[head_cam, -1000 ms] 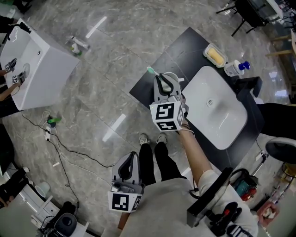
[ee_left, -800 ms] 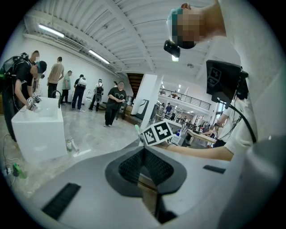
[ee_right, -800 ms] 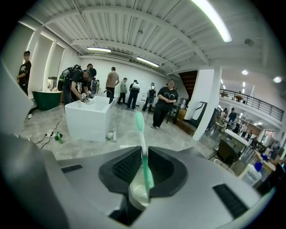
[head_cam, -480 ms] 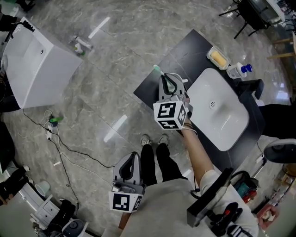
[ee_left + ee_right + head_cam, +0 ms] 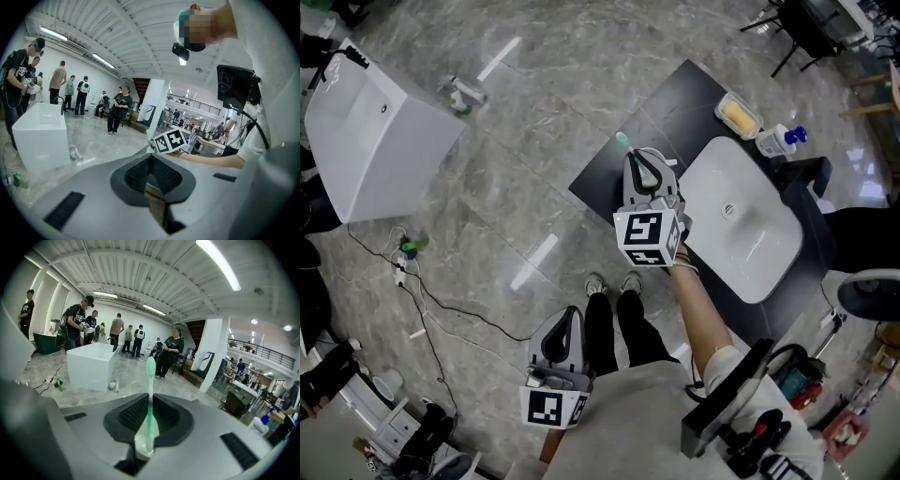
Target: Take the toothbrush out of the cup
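R gripper is clamped narrow on a green-and-white toothbrush, which stands upright btwn its jaws w/ the bristle head poking past the tips. It hangs over a dark counter, beside a white sink. A whitish cup shows at the brush's lower end. L gripper sits nearer the person, jaws together, empty.

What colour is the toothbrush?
The toothbrush is light green with a white neck; the right gripper view shows it best.
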A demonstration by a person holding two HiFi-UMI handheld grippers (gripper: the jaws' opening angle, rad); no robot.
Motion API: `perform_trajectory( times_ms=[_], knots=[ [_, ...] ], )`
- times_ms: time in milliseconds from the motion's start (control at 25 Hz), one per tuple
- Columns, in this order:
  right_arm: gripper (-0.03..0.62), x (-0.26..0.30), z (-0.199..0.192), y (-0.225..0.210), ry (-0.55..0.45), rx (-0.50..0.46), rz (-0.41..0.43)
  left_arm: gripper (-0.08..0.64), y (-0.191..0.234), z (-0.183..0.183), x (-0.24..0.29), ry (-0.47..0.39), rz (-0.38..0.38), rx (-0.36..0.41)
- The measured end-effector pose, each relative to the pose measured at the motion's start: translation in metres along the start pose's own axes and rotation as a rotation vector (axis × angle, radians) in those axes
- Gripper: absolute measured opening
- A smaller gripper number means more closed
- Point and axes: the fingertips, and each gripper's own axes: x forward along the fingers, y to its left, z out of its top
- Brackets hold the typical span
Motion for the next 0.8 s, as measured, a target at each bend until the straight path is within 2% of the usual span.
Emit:
perform_trajectory(
  times_ms=[400,680,800],
  knots=[
    [0.034,-0.040,0.043,-0.016,-0.100,0.064,-0.018,0.005,-0.013,0.016,-0.004,-0.039,-0.029,0.034],
    [0.034,-0.084,0.088,-0.033,-0.217,0.076,-0.046,0.005,-0.023,0.035,-0.005,-0.086,-0.051,0.056],
    [0.034,-0.102,0.102,-0.037,-0.251,0.079,-0.043,0.004,-0.029,0.046,-0.006,-0.121,-0.071,0.102]
  ],
)
